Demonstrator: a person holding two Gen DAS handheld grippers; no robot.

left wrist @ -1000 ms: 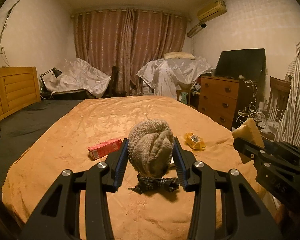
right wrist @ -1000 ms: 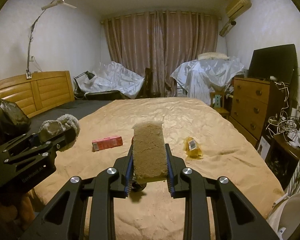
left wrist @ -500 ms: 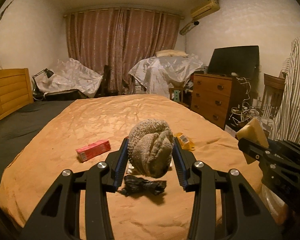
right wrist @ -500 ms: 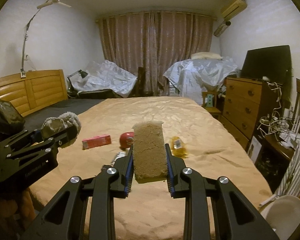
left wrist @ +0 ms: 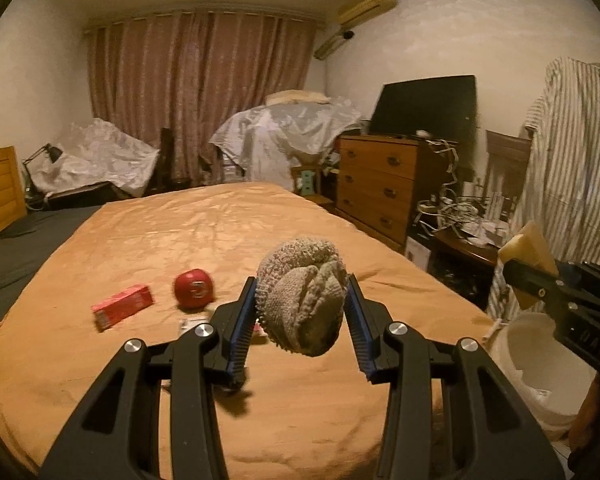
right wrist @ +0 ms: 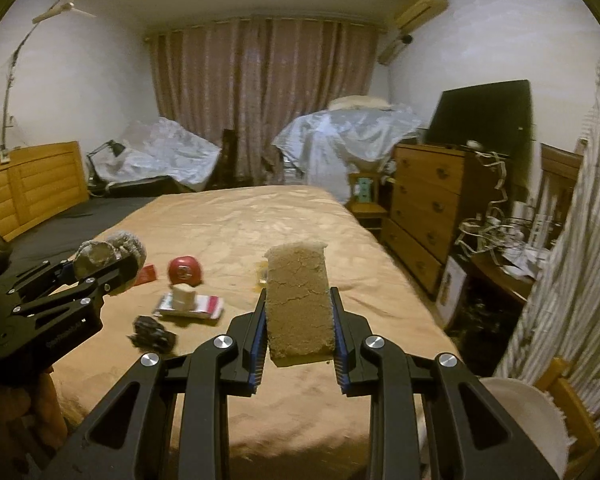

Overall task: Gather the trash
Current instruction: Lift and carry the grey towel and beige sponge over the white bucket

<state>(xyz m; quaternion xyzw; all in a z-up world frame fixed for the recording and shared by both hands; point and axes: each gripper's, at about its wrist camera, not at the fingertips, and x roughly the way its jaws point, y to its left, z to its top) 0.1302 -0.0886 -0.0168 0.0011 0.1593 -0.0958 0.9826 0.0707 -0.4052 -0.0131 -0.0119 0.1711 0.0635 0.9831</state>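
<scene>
Both grippers were loaded: the left gripper (left wrist: 302,314) was clamped on a knitted cloth bundle (left wrist: 302,294) at mid-frame, and the right gripper (right wrist: 300,322) was closed on a tan sponge block (right wrist: 299,302). A white bin (left wrist: 540,364) was seen at the lower right of the left view, beside the bed (left wrist: 220,232). The carrying step was judged to be in hand; next, each item would need to be brought over the bin and released. A red box (left wrist: 122,307) and red ball (left wrist: 194,290) were left on the bed.

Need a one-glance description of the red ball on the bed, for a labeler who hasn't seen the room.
Start at the orange bed. Near its middle lies a cluster of litter; the red ball sits at its far side, right of the flat red box. It is the only round item there, with a pale mark on its face.
</scene>
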